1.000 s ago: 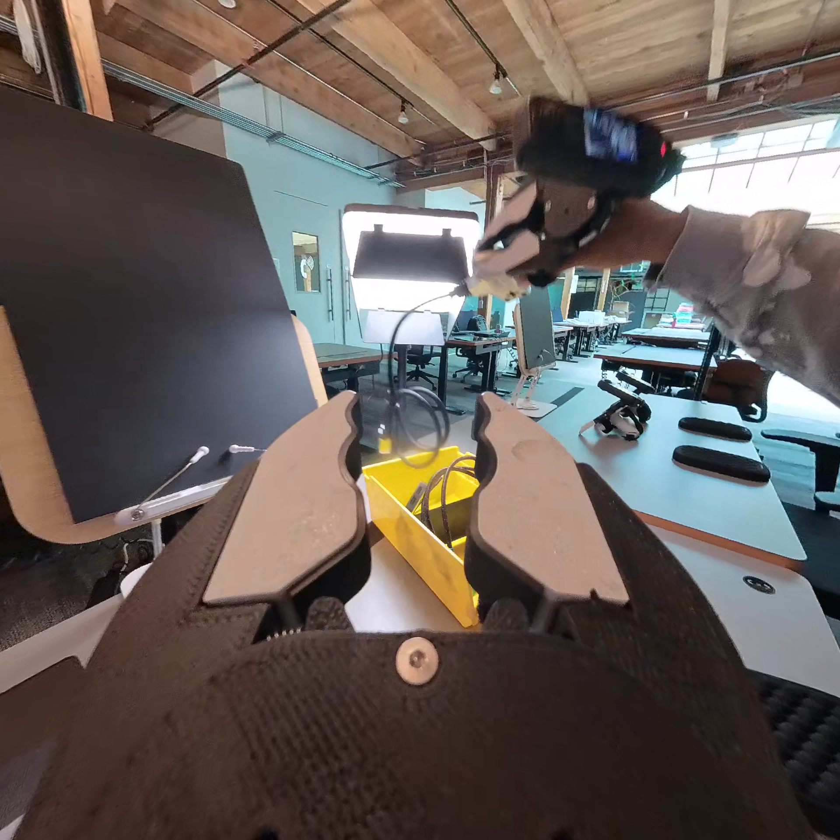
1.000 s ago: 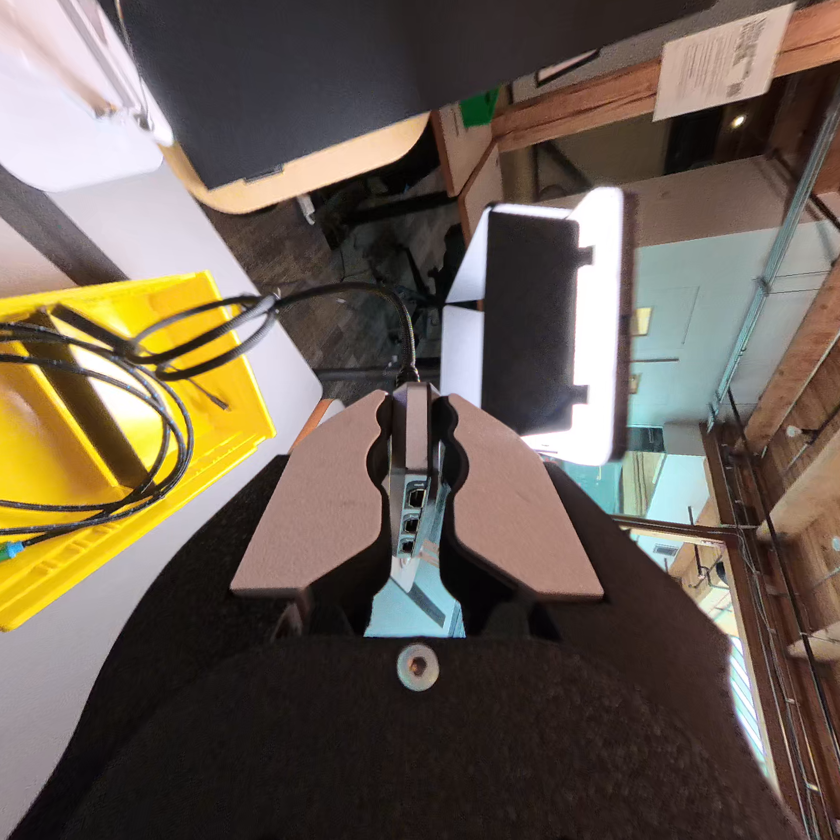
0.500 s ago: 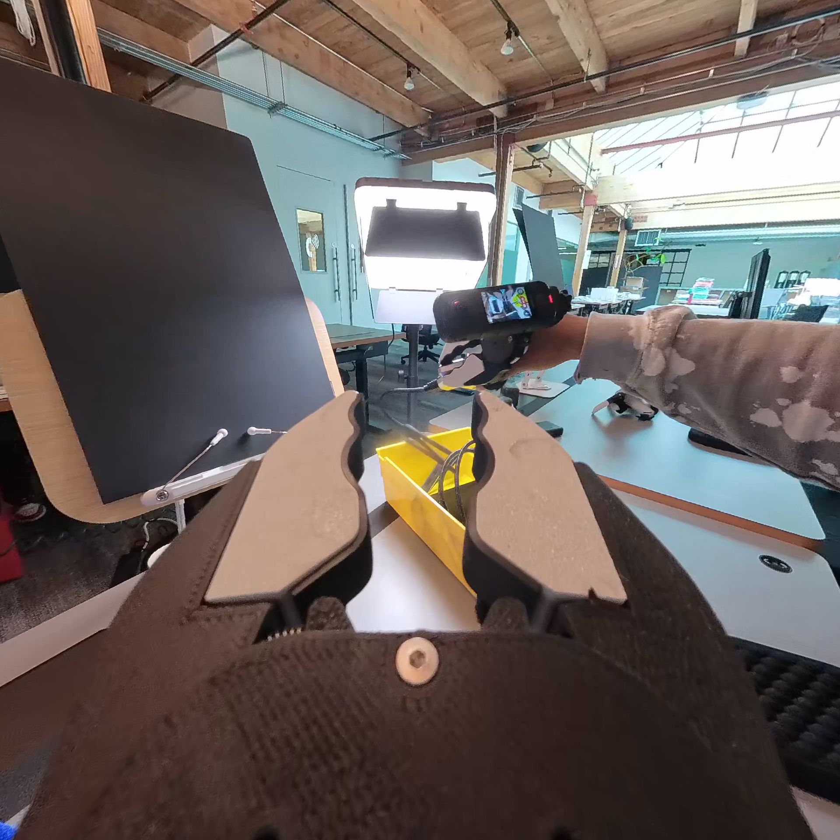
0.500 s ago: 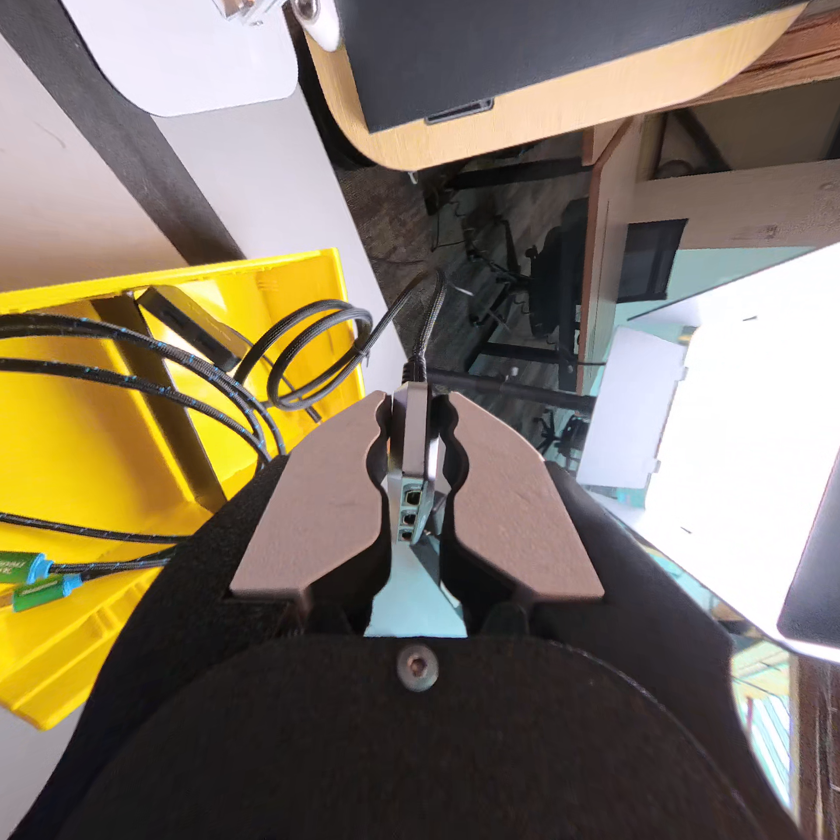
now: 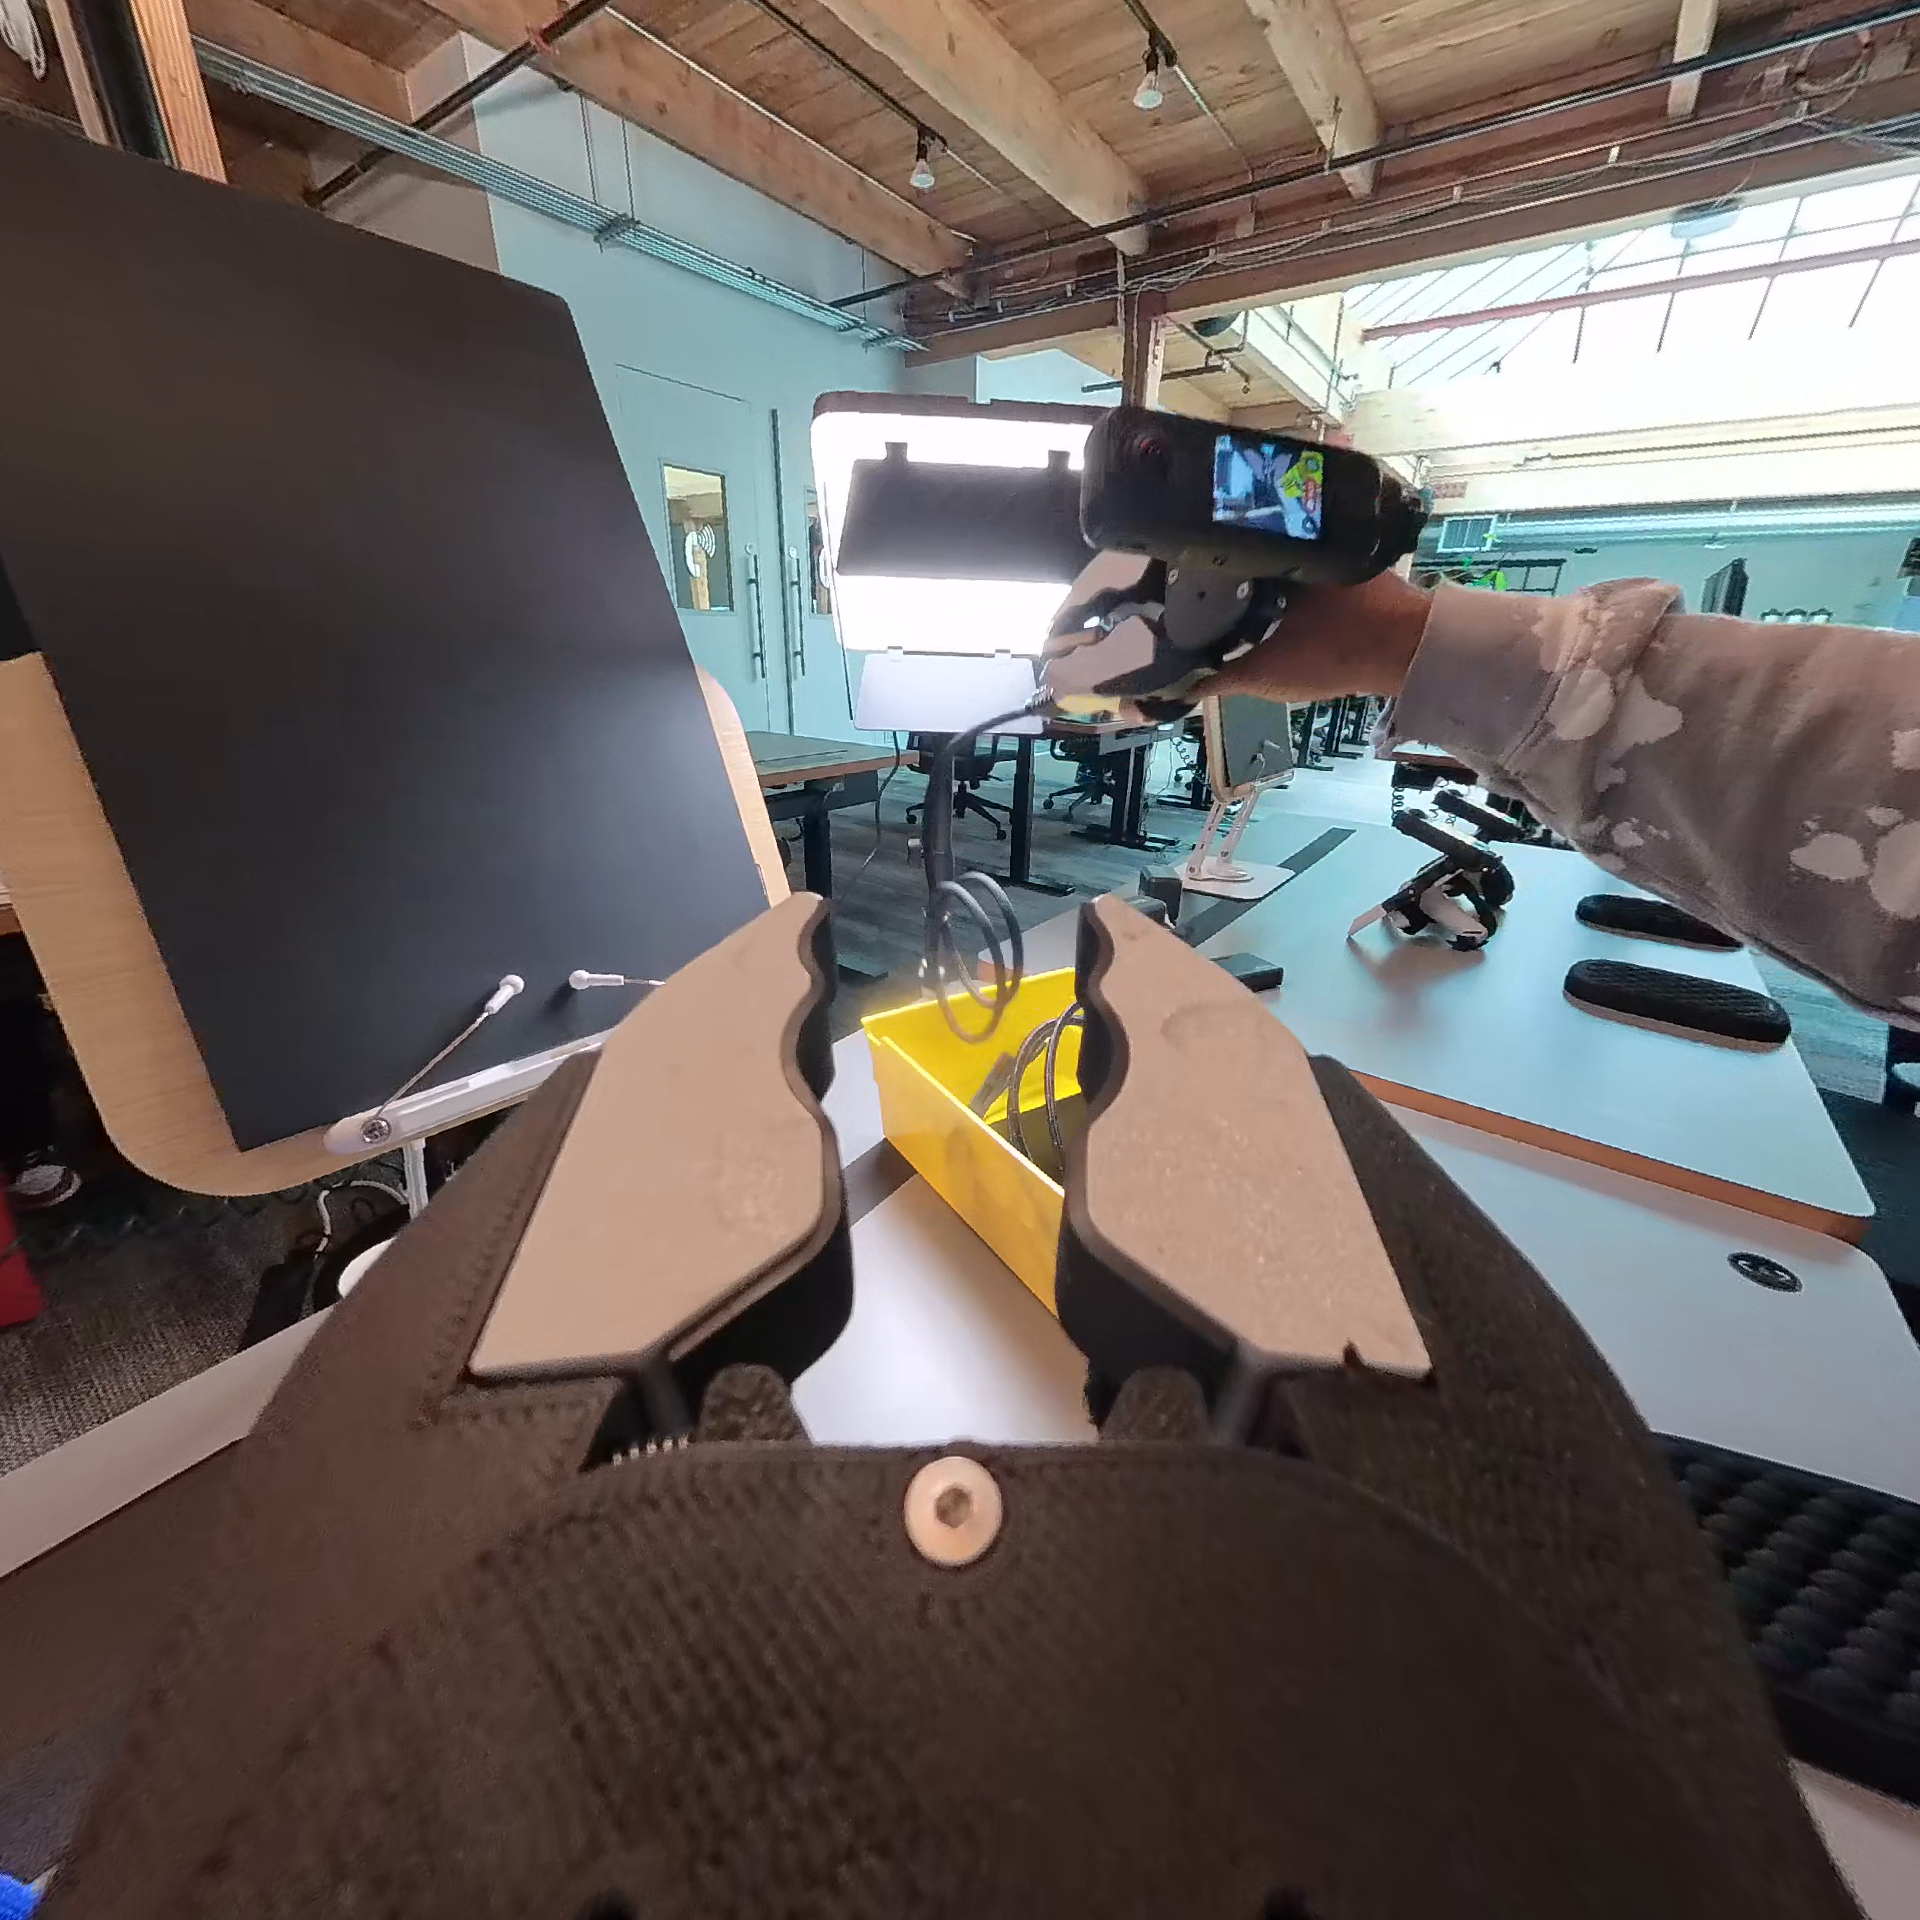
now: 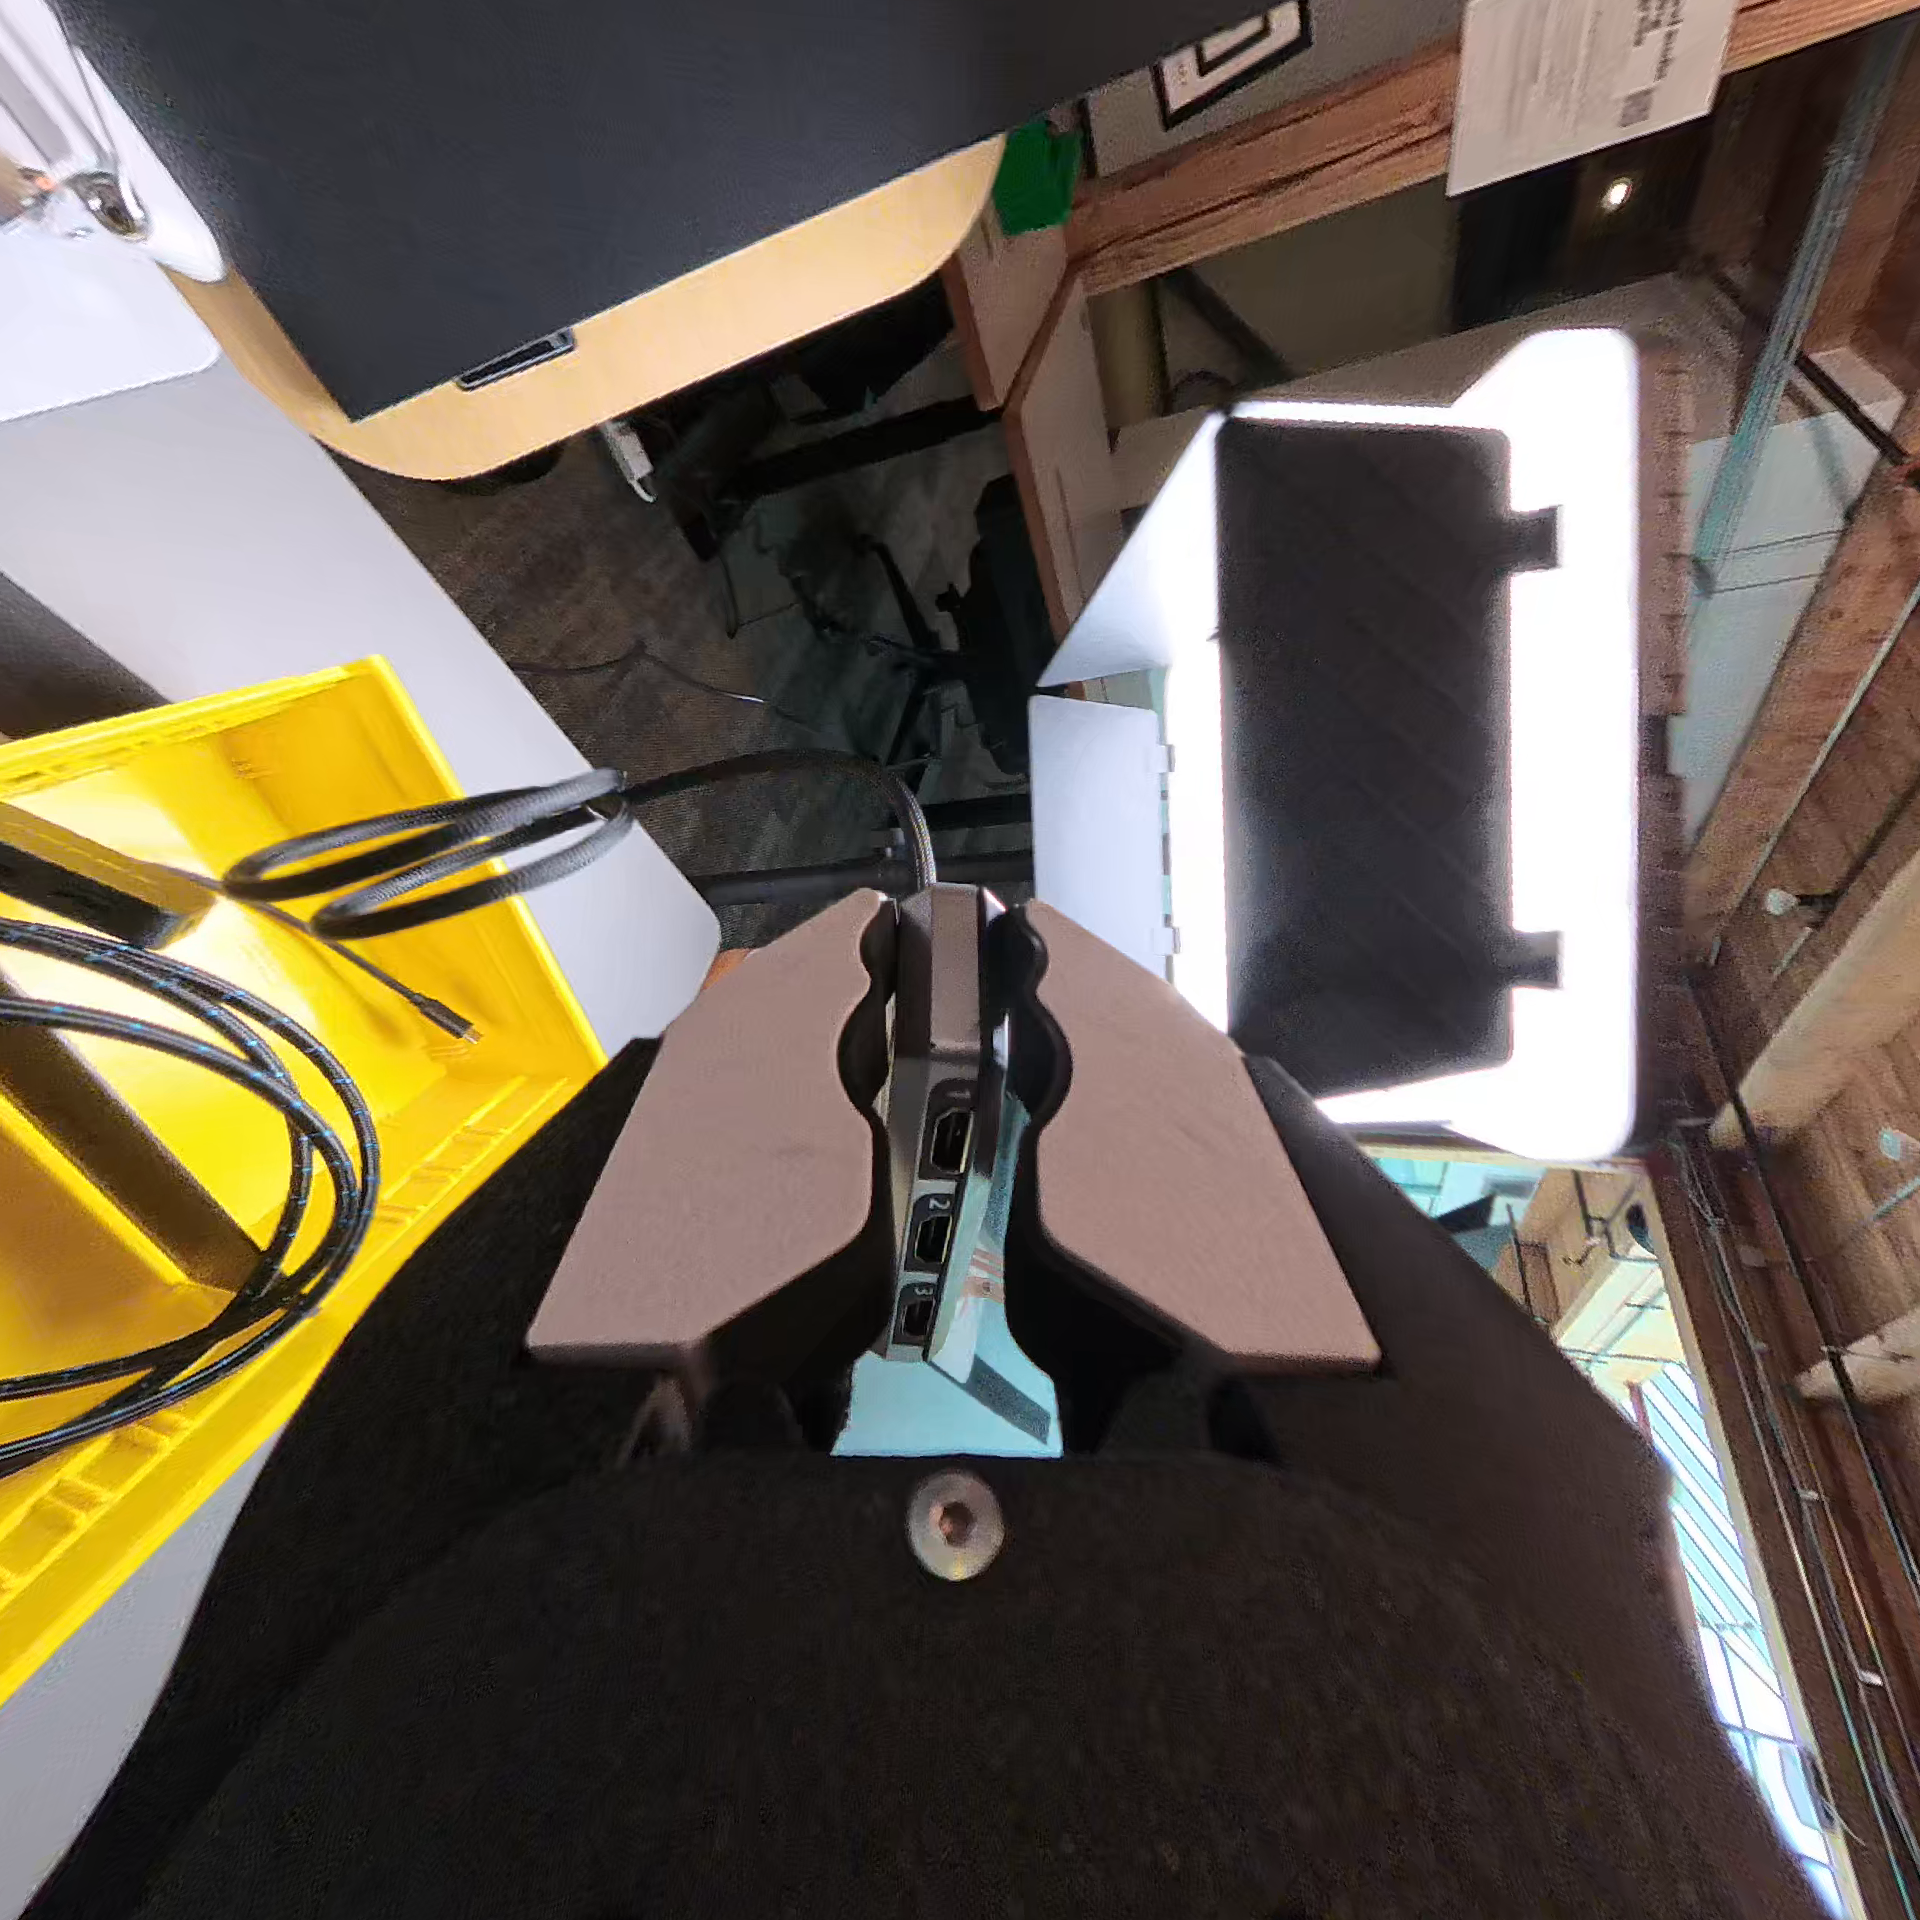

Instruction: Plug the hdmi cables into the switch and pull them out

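Gripping a slim grey metal switch [image 6: 940, 1132] edge-on between its flat, matte tan pads, the right gripper [image 6: 945, 914] fills the lower centre of the right wrist view, pinched tight on the box. The switch's narrow face shows a row of small dark ports, all vacant. From its far end a black braided pigtail cable [image 6: 499, 842] arcs toward the left of the frame and hangs in tied oval loops over the yellow plastic bin [image 6: 416, 1184], which takes up the left side. Inside the bin, toward the left edge, lie coils of black hdmi cables [image 6: 260, 1091] with a blue fleck woven into the sheath.

In the left wrist view, the left gripper [image 5: 951, 940] occupies the lower centre, its wavy-edged pads on coarse black printed fingers standing moderately apart with nothing between them. Through the gap the bin [image 5: 966, 1132] sits on the smooth pale table [image 5: 1621, 1309]. At upper right of that frame the right gripper [image 5: 1070, 675] hangs in the air, held by a hand in a mottled sleeve [image 5: 1704, 769], the cable [image 5: 961, 935] drooping from it to the bin. A large matte black panel [image 5: 343, 665] edged in light wood fills the left.
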`<state>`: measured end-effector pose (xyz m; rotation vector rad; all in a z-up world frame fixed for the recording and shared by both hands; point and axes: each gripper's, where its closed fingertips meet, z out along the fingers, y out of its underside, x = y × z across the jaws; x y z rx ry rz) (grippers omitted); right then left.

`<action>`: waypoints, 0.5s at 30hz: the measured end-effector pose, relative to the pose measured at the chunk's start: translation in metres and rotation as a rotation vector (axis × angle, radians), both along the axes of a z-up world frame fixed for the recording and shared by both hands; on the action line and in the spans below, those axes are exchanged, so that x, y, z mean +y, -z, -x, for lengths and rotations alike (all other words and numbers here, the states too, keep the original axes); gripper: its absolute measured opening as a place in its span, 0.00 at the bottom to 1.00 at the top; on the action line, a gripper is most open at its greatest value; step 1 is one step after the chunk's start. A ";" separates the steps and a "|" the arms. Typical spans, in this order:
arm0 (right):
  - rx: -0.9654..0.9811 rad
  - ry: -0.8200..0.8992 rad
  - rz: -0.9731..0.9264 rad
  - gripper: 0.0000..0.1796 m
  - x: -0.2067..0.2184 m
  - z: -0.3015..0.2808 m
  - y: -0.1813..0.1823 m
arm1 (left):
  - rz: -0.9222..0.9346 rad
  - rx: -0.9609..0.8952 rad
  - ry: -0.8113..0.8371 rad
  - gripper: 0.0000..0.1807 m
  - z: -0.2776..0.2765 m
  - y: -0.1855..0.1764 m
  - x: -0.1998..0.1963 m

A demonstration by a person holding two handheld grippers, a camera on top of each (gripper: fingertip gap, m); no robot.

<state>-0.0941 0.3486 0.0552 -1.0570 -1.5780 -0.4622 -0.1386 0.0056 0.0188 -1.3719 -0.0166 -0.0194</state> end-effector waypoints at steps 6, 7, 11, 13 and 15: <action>0.022 0.017 -0.029 0.11 -0.008 -0.018 -0.036 | 0.001 0.005 0.021 0.25 -0.007 -0.003 -0.003; 0.022 0.032 -0.017 0.11 -0.008 -0.022 -0.038 | -0.001 0.007 0.023 0.25 -0.008 -0.004 -0.004; 0.047 0.079 0.064 0.11 -0.013 -0.033 -0.044 | -0.017 0.011 0.026 0.24 -0.010 -0.009 -0.009; 0.052 0.108 0.096 0.11 -0.013 -0.038 -0.044 | -0.022 0.007 0.030 0.24 -0.011 -0.011 -0.011; 0.052 0.136 0.116 0.11 -0.011 -0.042 -0.041 | -0.028 0.005 0.035 0.24 -0.012 -0.013 -0.013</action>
